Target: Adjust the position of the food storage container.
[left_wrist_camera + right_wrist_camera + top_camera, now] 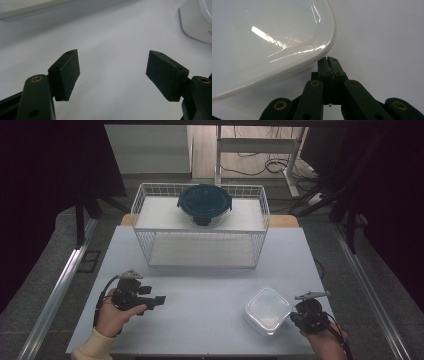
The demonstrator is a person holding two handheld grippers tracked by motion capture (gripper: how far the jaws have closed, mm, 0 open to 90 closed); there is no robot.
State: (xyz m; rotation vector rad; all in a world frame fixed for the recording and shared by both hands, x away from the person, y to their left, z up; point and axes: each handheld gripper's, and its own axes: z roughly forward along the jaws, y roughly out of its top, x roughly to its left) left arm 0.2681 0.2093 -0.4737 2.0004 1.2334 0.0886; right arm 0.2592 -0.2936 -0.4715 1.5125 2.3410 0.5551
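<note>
Approaching stage only: white square container (268, 310) sits untouched on table (210, 285), front right. Right gripper (329, 60), jaws pressed together, is held at its edge. Left gripper (112, 72), jaws spread, is kept idle. Grasp and placement are judged pending.
</note>
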